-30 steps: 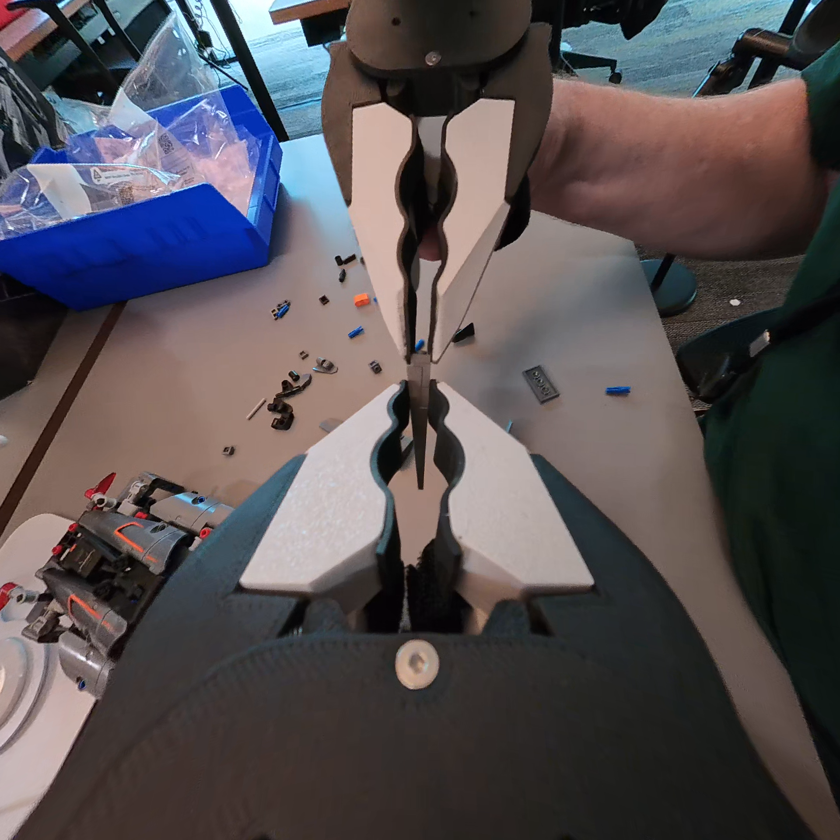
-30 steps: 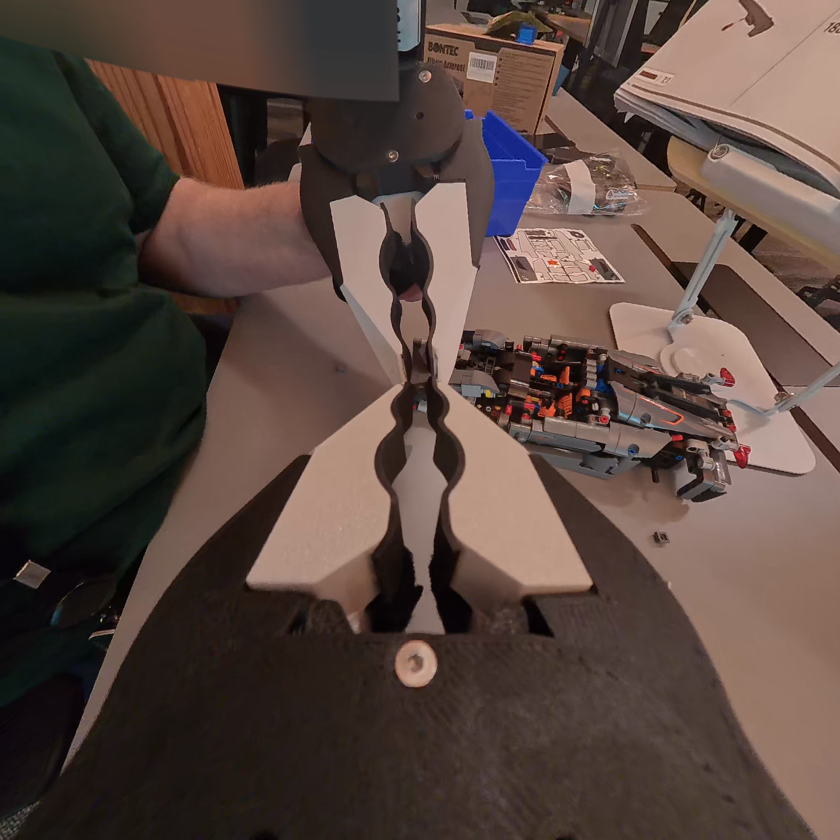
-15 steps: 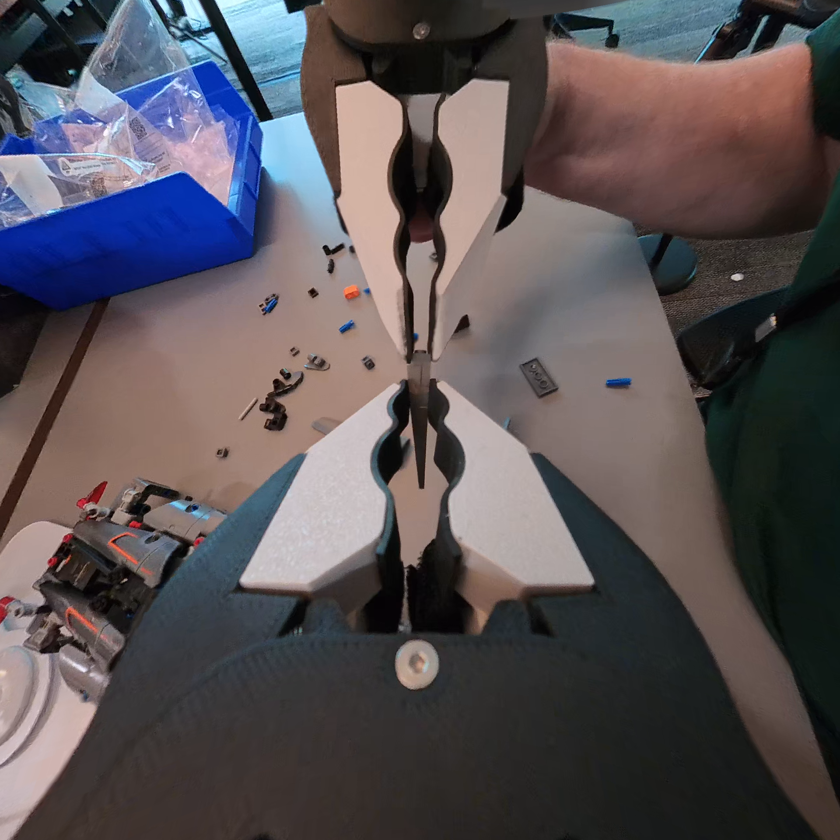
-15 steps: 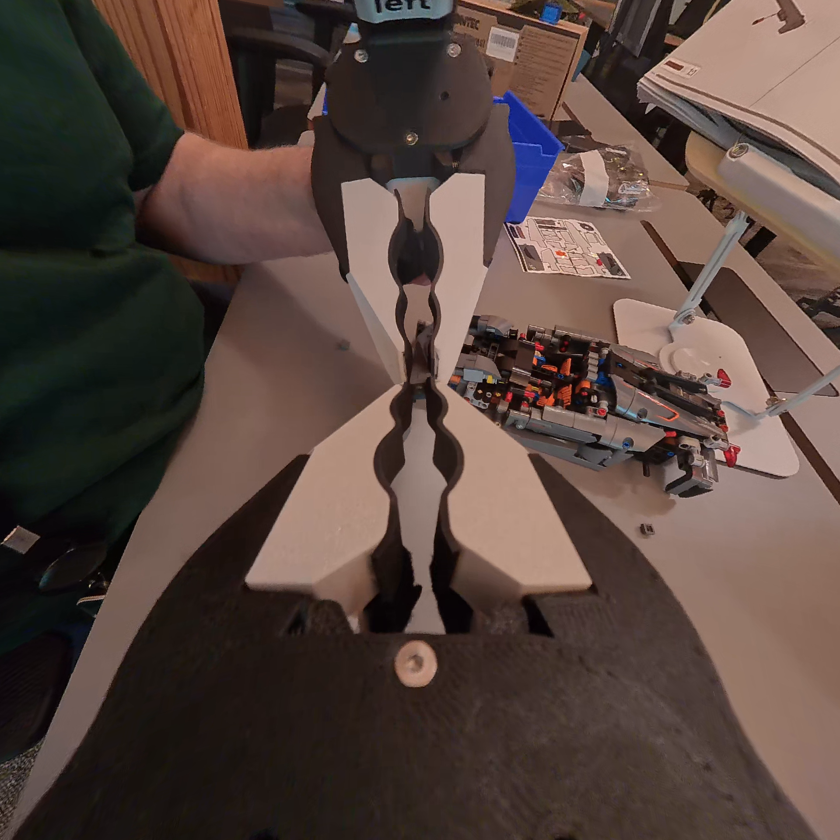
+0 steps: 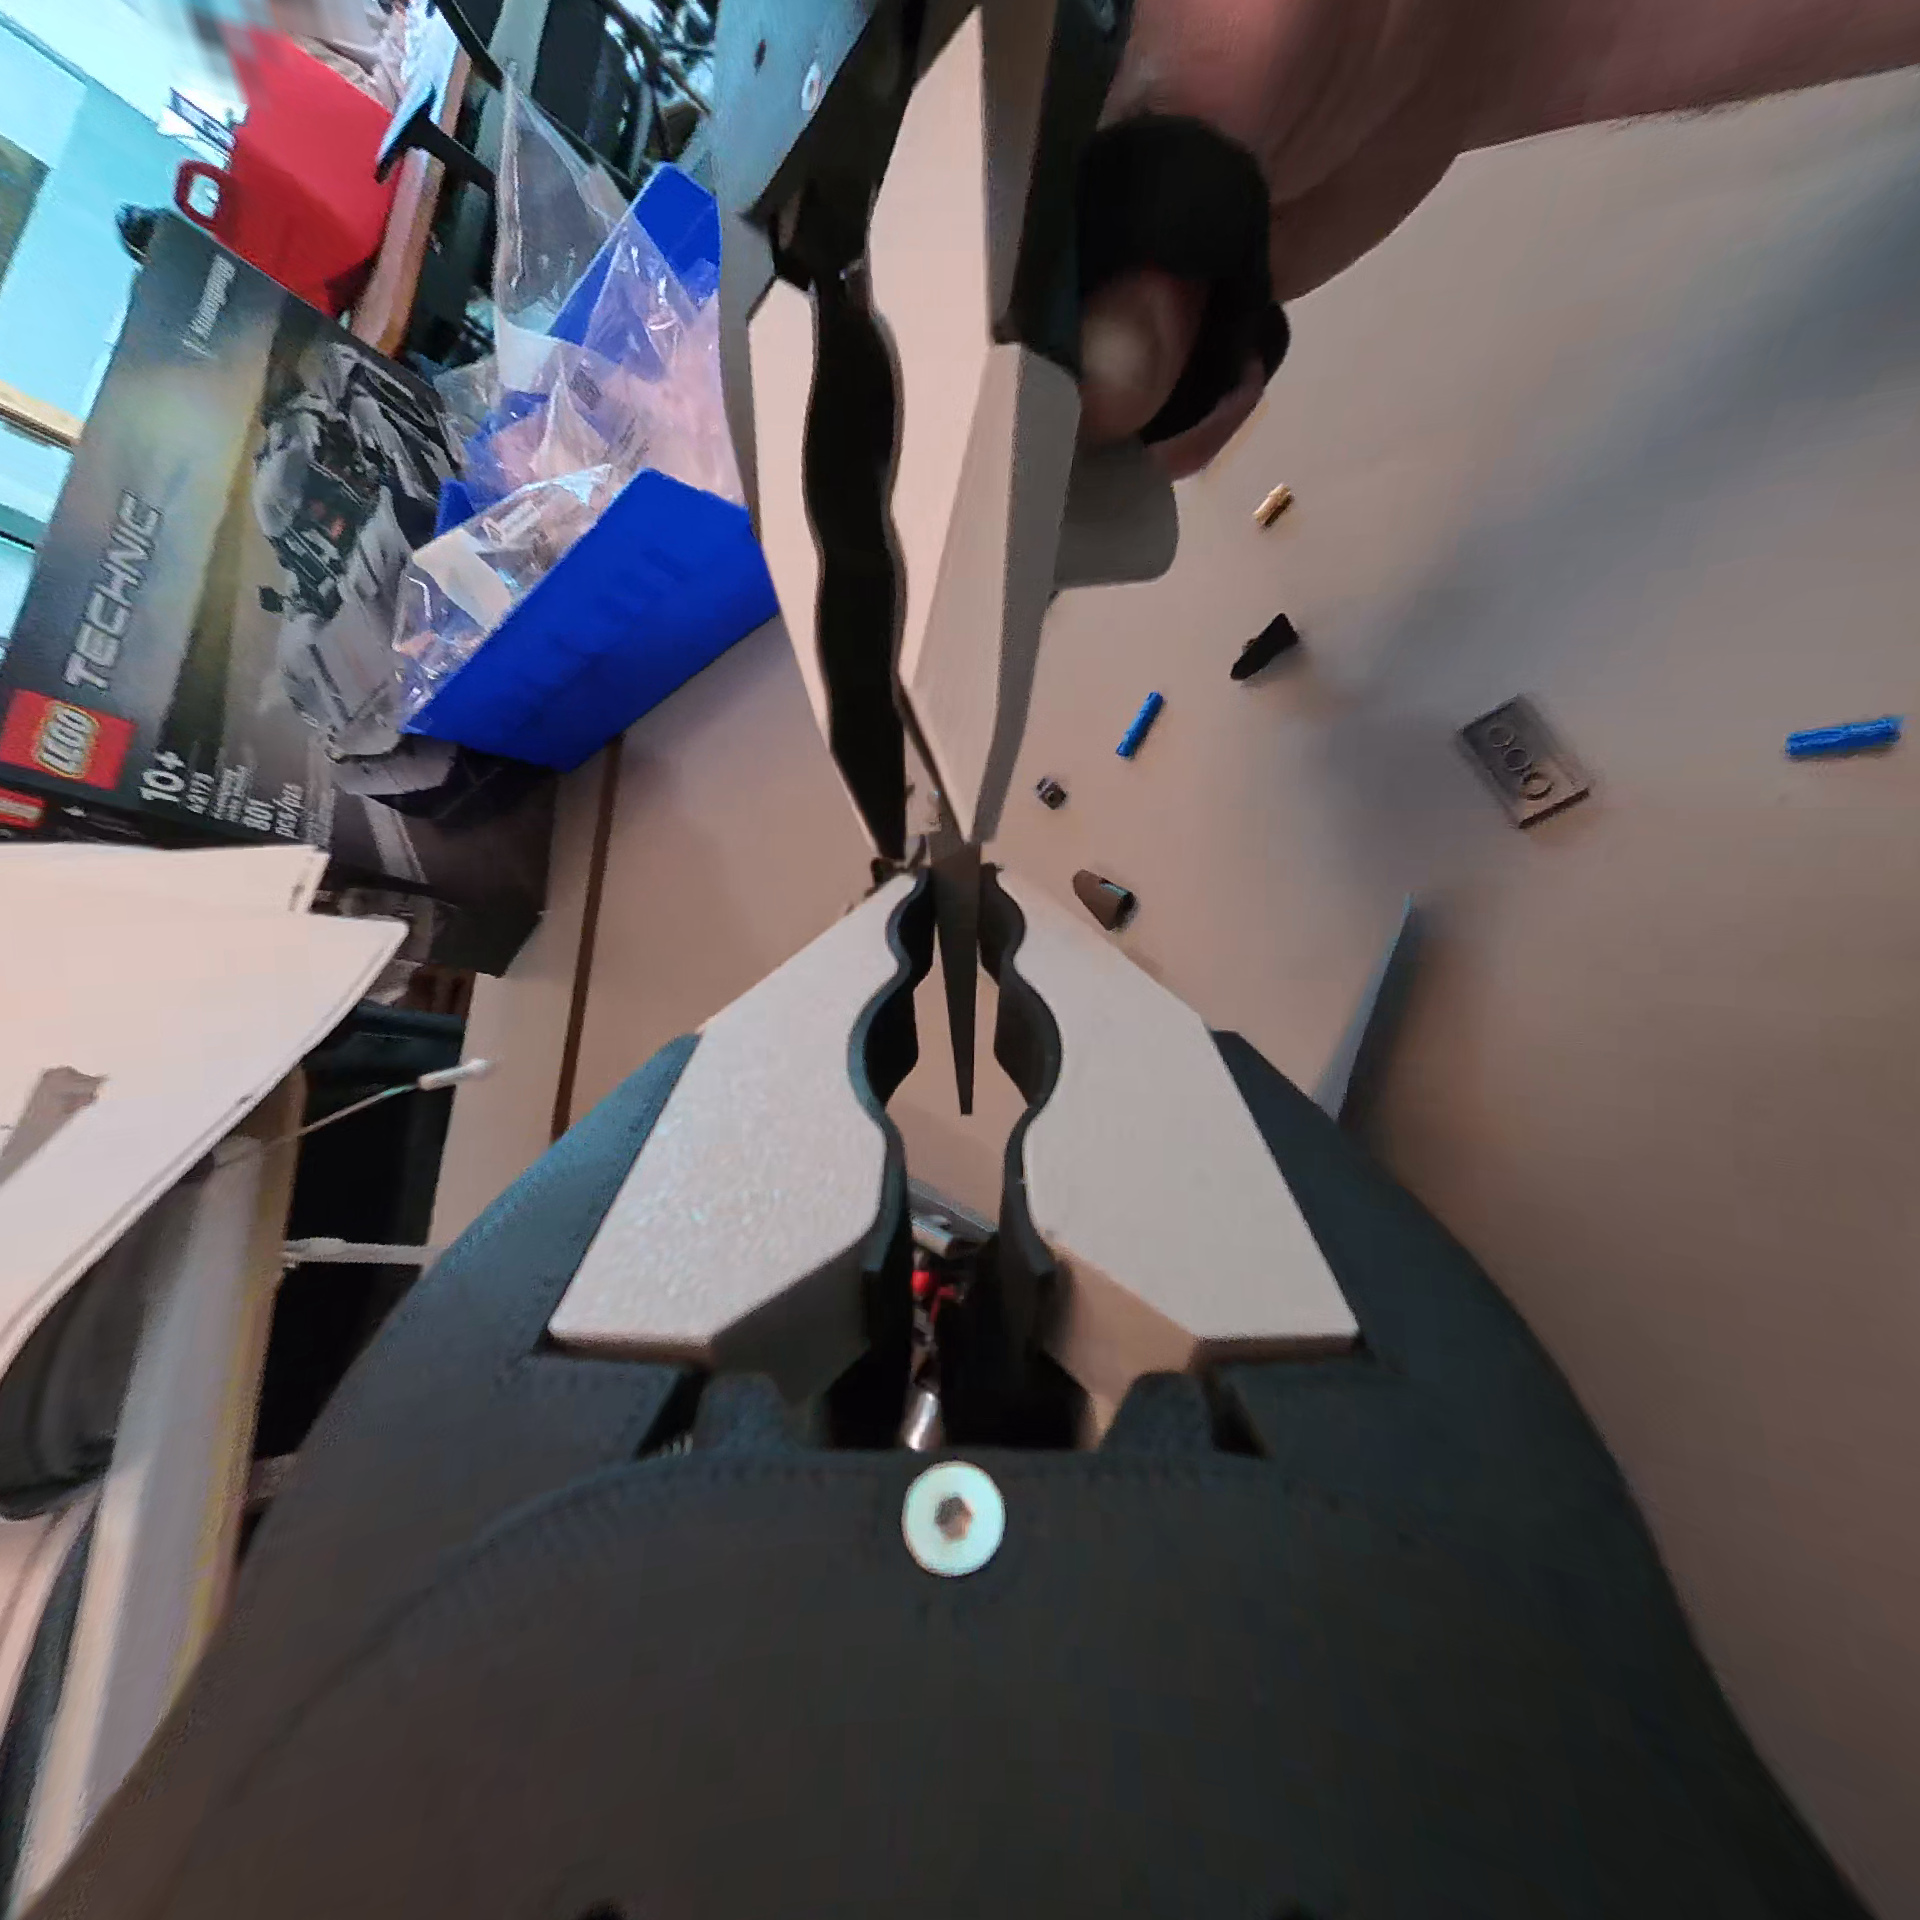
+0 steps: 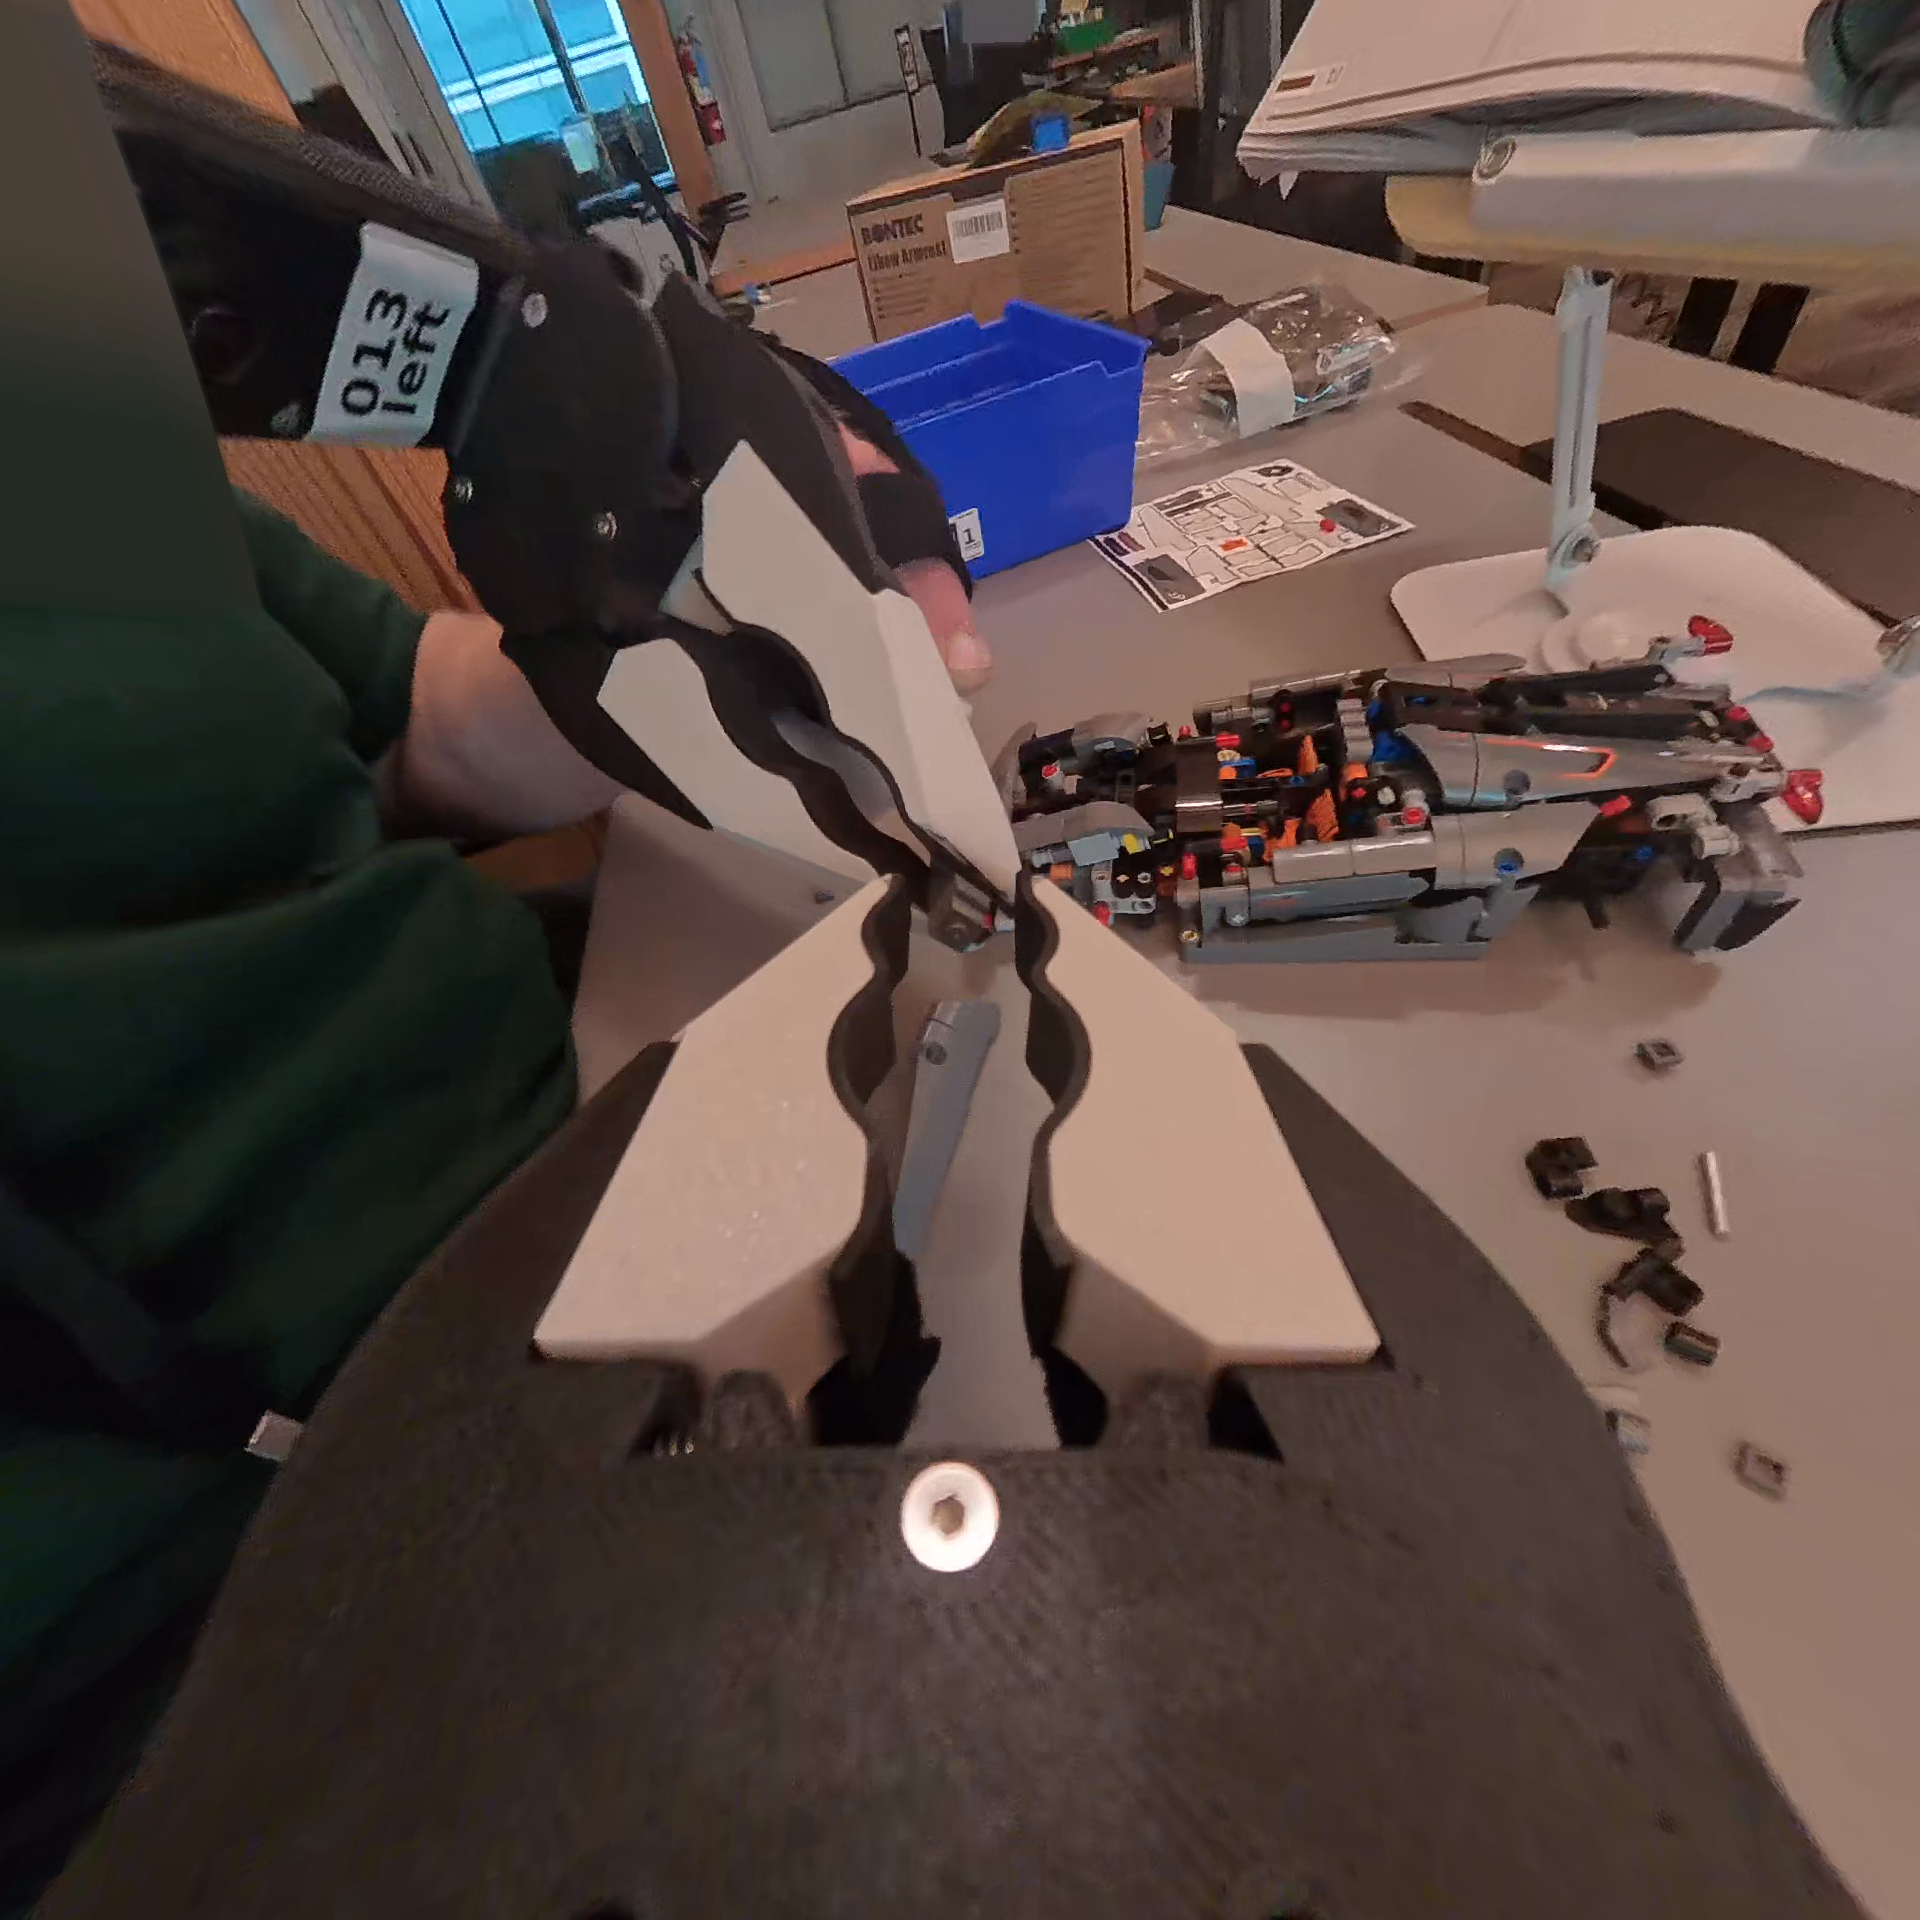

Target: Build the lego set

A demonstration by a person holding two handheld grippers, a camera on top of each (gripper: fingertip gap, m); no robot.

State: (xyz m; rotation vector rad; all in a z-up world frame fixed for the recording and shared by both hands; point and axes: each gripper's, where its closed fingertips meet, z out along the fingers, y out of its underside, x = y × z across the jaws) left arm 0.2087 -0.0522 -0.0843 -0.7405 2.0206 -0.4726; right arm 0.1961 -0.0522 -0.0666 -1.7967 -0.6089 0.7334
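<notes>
- Your left tool [image 5: 951, 883] is closed down on a thin, dark grey pointed lego piece [image 5: 961, 997]; seen edge-on in the left wrist view, the piece runs back between the fingers from the tips.
- Your right tool [image 6: 961, 894] is parted a little at the tips. A small grey part [image 6: 966, 909] sits in that gap, but it is the left tool's tips [image 6: 971, 878] that pinch it; whether your right fingers press on it I cannot tell.
- The two tools meet tip to tip above the bench [image 6: 1351, 1091], the left one coming in at a slant from the upper left of the right wrist view.
- A long grey lego beam [image 6: 940, 1112] lies on the bench under the right tool, seen between its fingers.
- The partly built lego car [image 6: 1403, 810], grey and black with orange and red bits, lies on the bench just beyond the tool tips, well apart from both tools.
- Loose black parts [image 6: 1631, 1236] and a short pale axle [image 6: 1712, 1195] lie scattered to the right of the right tool.
- In the left wrist view, blue pins [image 5: 1138, 724], a dark grey plate [image 5: 1524, 762] and a black wedge [image 5: 1265, 646] lie on the bench past the right tool.
- A blue bin [image 5: 613, 644] holding clear plastic bags [image 5: 582, 416] stands at the bench's far left, beside the lego set's dark box [image 5: 229, 582].
- A sticker sheet [image 6: 1247, 530] lies flat behind the car, near a white stand base [image 6: 1507, 603].
</notes>
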